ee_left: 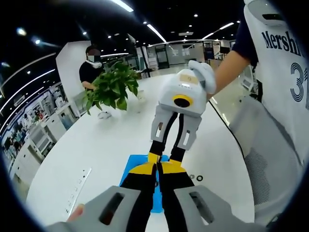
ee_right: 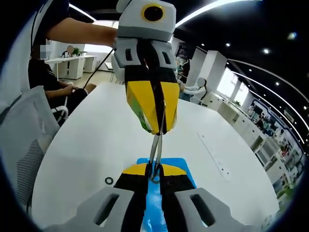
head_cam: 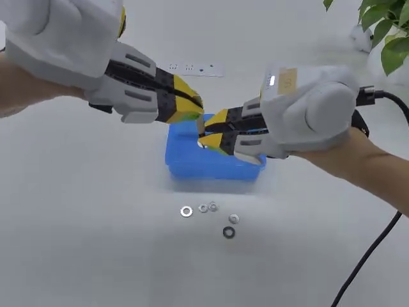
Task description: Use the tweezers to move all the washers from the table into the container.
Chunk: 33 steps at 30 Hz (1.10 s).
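Note:
Thin metal tweezers (ee_right: 156, 145) bridge my two grippers above the blue container (head_cam: 214, 165). My left gripper (head_cam: 197, 110) comes in from the upper left, its yellow jaws shut on the upper end of the tweezers. Facing it from the right, my right gripper (head_cam: 204, 135) is shut on the lower end, where a small metal loop sits between its jaws (ee_right: 154, 172). Several washers (head_cam: 186, 211) lie on the white table in front of the container, one dark ring (head_cam: 229, 232) nearest me. Both grippers hover over the container's left part, well above the washers.
A black cable (head_cam: 374, 246) trails from the right gripper across the table's right side. A potted plant (head_cam: 385, 32) stands at the far right and a white power strip (head_cam: 192, 67) lies behind the container. A person (ee_left: 91, 67) stands beyond the plant.

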Motion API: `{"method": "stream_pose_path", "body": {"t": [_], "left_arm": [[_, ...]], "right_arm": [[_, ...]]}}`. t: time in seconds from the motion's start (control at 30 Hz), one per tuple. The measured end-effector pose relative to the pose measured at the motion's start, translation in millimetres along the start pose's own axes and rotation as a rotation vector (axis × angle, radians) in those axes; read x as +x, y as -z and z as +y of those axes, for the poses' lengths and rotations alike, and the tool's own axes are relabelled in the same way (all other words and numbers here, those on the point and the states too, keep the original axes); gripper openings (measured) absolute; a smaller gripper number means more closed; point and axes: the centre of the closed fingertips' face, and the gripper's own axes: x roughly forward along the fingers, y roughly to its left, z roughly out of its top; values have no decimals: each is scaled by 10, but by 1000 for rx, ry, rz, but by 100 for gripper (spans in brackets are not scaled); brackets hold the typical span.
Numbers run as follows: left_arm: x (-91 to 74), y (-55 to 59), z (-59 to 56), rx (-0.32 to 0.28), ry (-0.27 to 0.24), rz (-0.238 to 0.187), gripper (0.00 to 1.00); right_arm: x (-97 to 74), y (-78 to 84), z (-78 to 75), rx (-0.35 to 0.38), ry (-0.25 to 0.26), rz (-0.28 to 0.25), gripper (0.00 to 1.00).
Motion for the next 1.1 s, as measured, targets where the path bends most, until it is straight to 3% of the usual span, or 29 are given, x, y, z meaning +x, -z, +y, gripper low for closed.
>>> {"method": "stream_pose_path", "body": {"t": [0.2,0.6,0.83,0.93,1.1], "left_arm": [[188,169,160,-36,13,5,6],[559,575,321,-104,59,52,6],[658,682,371,-114,64,66,6],[640,704,436,-144,52,58,6],[621,694,387,-134,63,68,6]], "right_arm": [[122,211,-100,34,-6,20,10],[365,713,-168,109,-43,57,10],[408,833,-180,130,-47,71,10],[406,820,-192,154,-45,60,10],[408,806,-182,136,-43,68,11]]}}
